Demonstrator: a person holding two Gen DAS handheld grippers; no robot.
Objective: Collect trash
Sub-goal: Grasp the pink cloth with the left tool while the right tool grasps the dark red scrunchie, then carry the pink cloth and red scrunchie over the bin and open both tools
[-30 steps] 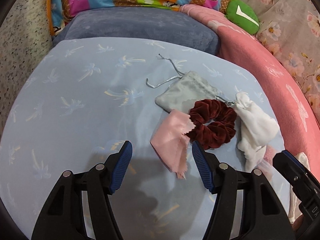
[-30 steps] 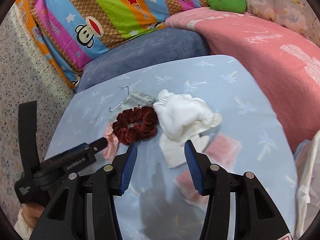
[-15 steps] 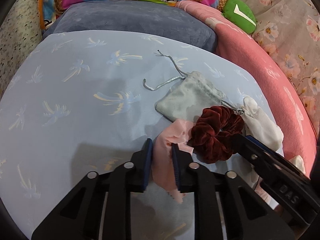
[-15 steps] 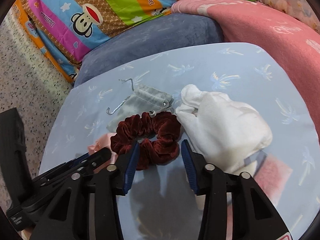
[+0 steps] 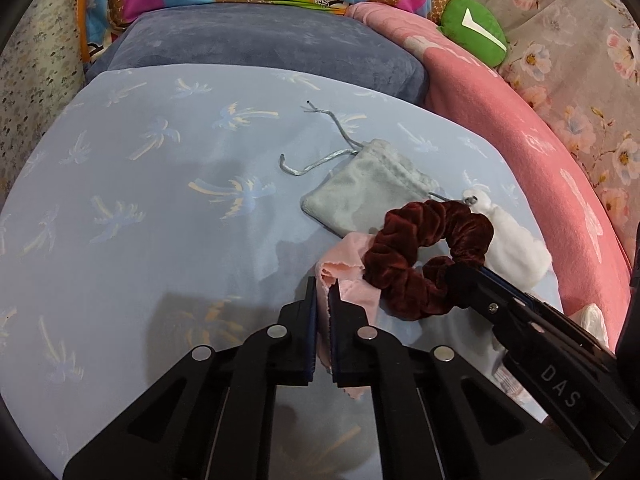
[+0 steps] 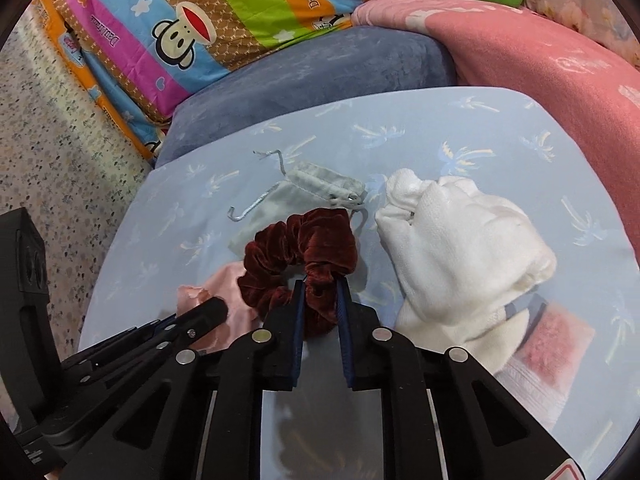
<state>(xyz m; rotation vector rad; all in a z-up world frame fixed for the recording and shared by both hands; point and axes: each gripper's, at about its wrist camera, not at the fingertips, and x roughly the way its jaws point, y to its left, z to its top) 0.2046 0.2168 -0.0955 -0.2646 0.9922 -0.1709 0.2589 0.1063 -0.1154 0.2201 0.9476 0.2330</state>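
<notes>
A small pink cloth (image 5: 352, 256) lies on the light blue palm-print sheet (image 5: 160, 220). My left gripper (image 5: 324, 284) is shut on its near edge. A dark red velvet scrunchie (image 6: 296, 244) lies partly over that cloth. My right gripper (image 6: 320, 284) is closing its jaws, and its pads squeeze the scrunchie's near loop. In the left wrist view the right gripper (image 5: 464, 276) comes in from the right onto the scrunchie (image 5: 404, 248). Behind them lies a grey drawstring pouch (image 5: 360, 196). A crumpled white cloth (image 6: 460, 240) lies to the right.
A pink fuzzy cloth (image 6: 552, 340) lies under the white cloth's near side. Behind the sheet sits a blue-grey cushion (image 5: 260, 44) with a striped monkey-print quilt (image 6: 192, 20) beyond it. A pink blanket (image 6: 540, 52) and a green plush (image 5: 472, 28) lie to the right.
Both grippers have moved in and closed. The left one took hold of the pink cloth. The right one shifted left from the white cloth and closed on the scrunchie, lifting its near loop.
</notes>
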